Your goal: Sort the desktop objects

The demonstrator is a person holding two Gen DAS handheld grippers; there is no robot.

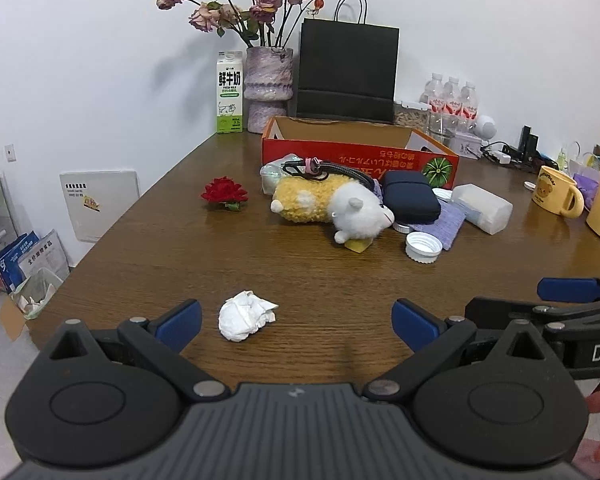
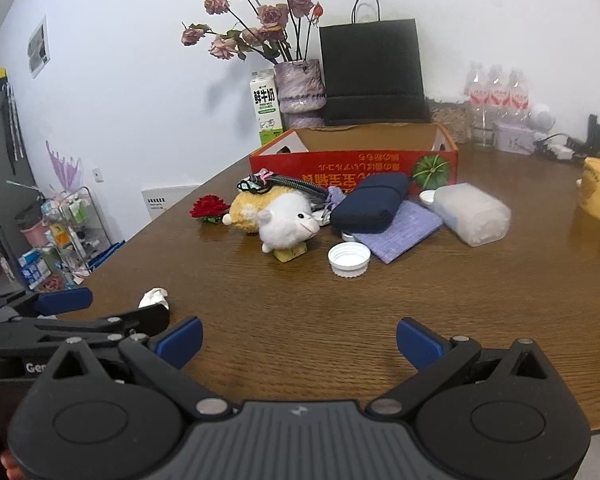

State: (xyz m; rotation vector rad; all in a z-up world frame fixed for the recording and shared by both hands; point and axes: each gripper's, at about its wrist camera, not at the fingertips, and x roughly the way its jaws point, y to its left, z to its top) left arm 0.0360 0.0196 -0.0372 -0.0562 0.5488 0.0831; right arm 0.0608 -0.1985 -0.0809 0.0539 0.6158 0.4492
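I'm holding my left gripper (image 1: 296,322) spread wide and empty, low over the table (image 1: 324,280); the tissue wad (image 1: 246,315) is lying just ahead between its fingers, untouched. My right gripper (image 2: 299,340) is hanging open too, bare wood stretching ahead of it. Farther on, a cap (image 2: 349,259), plush (image 2: 278,216), pouch (image 2: 370,202) and rose (image 1: 224,193) are crowding before the red box (image 1: 360,154).
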